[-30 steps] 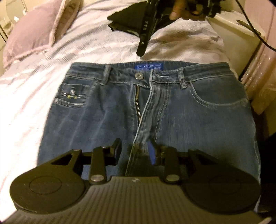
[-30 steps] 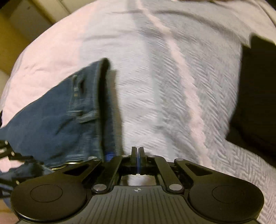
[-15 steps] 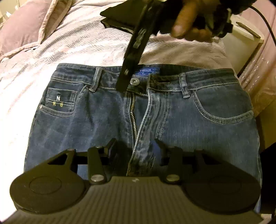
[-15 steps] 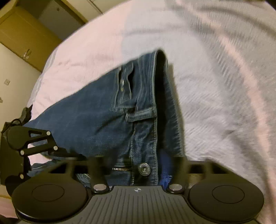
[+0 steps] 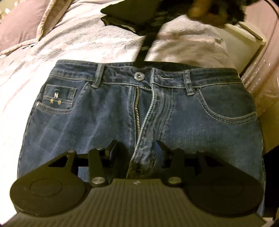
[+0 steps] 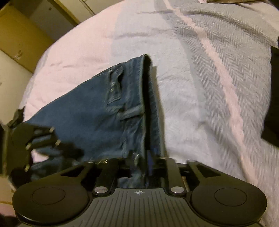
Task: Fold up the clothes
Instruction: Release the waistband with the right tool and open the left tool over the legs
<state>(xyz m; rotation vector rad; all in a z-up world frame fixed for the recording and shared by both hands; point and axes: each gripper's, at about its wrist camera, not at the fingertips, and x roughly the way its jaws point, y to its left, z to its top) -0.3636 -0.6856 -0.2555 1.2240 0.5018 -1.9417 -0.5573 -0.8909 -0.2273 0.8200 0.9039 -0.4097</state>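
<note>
Showing dark blue denim jeans [image 5: 139, 111] front, zipper [image 5: 136, 106] open, left gripper [image 5: 136, 150] spread | right gripper [image 6: 141, 157] spread, straddling waistband edge | pale herringbone bedspread [image 6: 200, 87] lying beneath, wooden cupboard [image 6: 21, 35] upper left.

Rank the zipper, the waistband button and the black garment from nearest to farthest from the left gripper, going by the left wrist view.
From the left gripper:
1. Zipper, just ahead, centre of the jeans.
2. Waistband button, beyond the zipper's top.
3. Black garment, farthest, on the bedspread.

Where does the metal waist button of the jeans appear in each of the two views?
Left wrist view: the metal button is upper centre, on the waistband above the open zipper.
Right wrist view: it cannot be made out; blurred denim sits between the right gripper fingers.
Shared landmark: the jeans waistband.
</note>
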